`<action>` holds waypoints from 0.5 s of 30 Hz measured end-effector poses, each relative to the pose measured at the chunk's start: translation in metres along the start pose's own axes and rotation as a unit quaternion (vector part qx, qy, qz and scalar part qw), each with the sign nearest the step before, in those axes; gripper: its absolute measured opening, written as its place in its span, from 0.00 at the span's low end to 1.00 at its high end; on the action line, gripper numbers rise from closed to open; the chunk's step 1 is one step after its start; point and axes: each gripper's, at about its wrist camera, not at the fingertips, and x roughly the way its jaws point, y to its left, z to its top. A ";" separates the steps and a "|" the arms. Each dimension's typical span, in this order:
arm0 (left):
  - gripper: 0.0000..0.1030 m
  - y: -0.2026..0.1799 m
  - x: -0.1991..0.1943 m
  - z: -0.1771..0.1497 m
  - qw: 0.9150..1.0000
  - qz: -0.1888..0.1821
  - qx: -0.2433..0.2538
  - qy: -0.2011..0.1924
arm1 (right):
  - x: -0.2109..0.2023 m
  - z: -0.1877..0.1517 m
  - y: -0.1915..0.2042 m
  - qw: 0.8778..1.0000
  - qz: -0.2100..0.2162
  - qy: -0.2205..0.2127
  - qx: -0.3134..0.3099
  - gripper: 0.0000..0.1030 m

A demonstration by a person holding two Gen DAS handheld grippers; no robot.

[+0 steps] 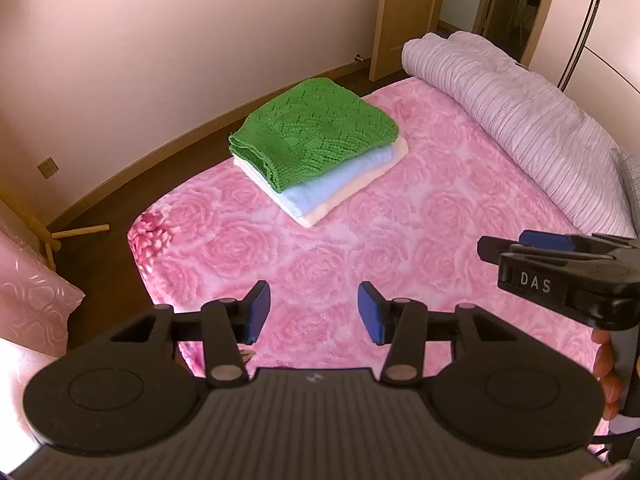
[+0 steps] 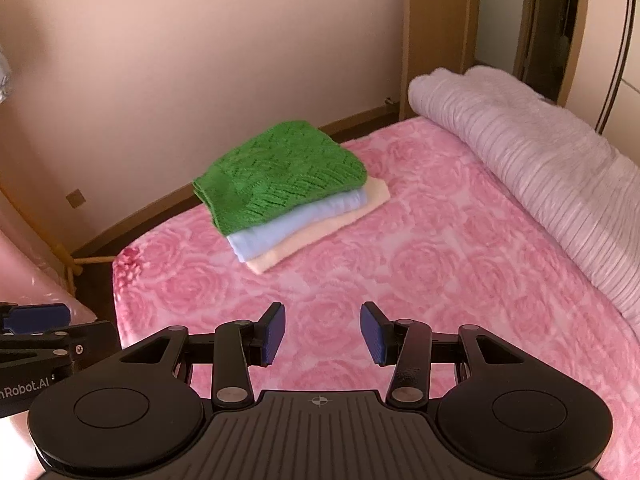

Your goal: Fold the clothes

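In the left wrist view, the left gripper [image 1: 314,312] is open and holds nothing above the pink bed [image 1: 420,220]; a folded green sweater [image 1: 312,136] tops a stack of folded clothes [image 1: 340,188] near the bed's far left edge. In the right wrist view, the right gripper [image 2: 322,334] is open and empty too, and the same stack lies well ahead, a rolled blanket [image 2: 540,168] along the right edge.

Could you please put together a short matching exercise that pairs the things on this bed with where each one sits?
Things:
1. green knitted garment
2. light blue garment
3. cream garment
4. rolled lilac blanket

Places:
A. bottom of the stack
B. along the right side of the bed
C. top of the stack
D. middle of the stack

Pairs: 1-C, 2-D, 3-A, 4-B
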 end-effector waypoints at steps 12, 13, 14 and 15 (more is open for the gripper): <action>0.43 -0.011 0.030 0.018 1.000 -0.009 -0.005 0.026 | 0.021 0.011 -0.025 0.999 0.000 0.029 0.024 0.44; 0.43 -0.012 0.032 0.019 1.000 -0.010 -0.005 0.027 | 0.023 0.012 -0.025 0.999 0.000 0.029 0.025 0.44; 0.43 -0.013 0.034 0.021 1.000 -0.010 -0.005 0.028 | 0.024 0.013 -0.026 0.999 0.000 0.030 0.026 0.44; 0.43 -0.014 0.037 0.022 0.999 -0.010 -0.005 0.030 | 0.026 0.014 -0.027 0.999 0.000 0.031 0.027 0.44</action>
